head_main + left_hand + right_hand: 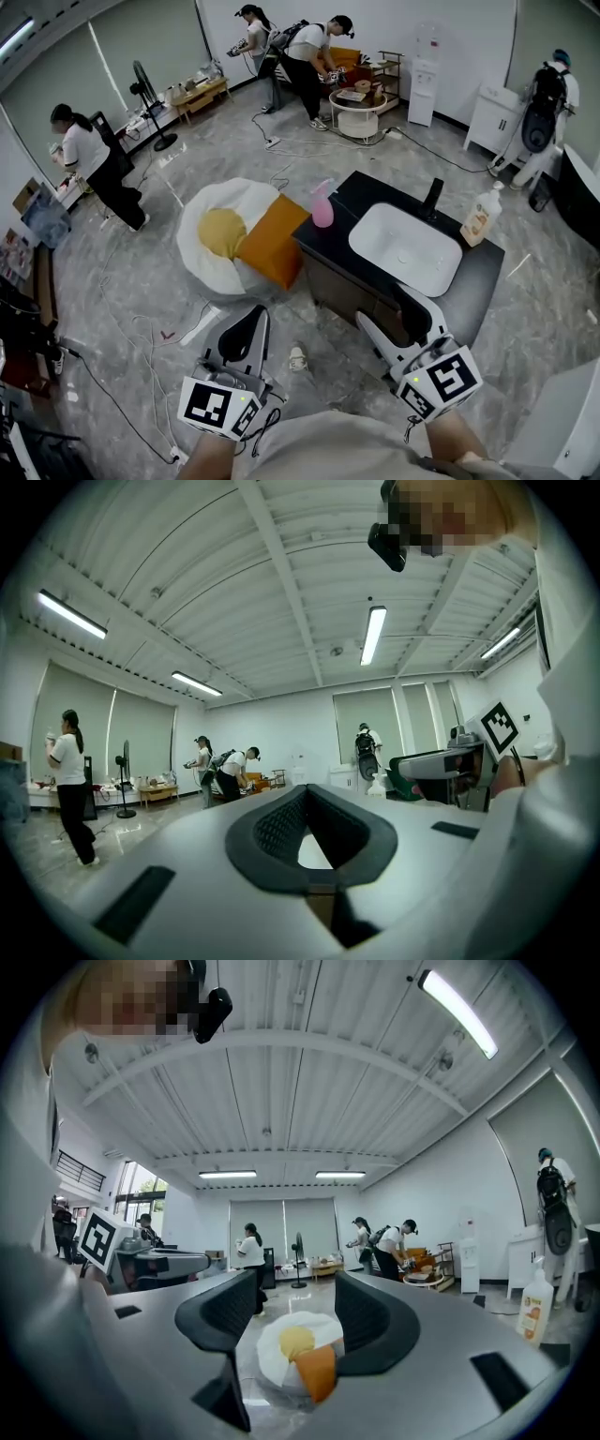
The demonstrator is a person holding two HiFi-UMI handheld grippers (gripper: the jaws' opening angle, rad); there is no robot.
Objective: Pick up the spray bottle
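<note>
A pink spray bottle (pixel 322 205) stands upright on the near-left corner of a black counter (pixel 478 281); neither gripper view shows it. My left gripper (pixel 246 336) hangs low at the bottom left, well short of the counter. Its black pads (pixel 272 827) meet at the tips with nothing between them. My right gripper (pixel 394 314) hovers at the counter's near edge, right of and nearer than the bottle. It is open (pixel 295 1307), its pads (pixel 225 1312) are well apart, and only the far floor shows through the gap.
A white sink (pixel 405 247) with a black faucet (pixel 432 198) sits in the counter, and a soap bottle (pixel 481 217) stands at its right. An egg-shaped bean bag (pixel 217 234) with an orange cushion (pixel 275 240) lies left of the counter. Cables and a small cup (pixel 298 359) lie on the floor. Several people stand farther off.
</note>
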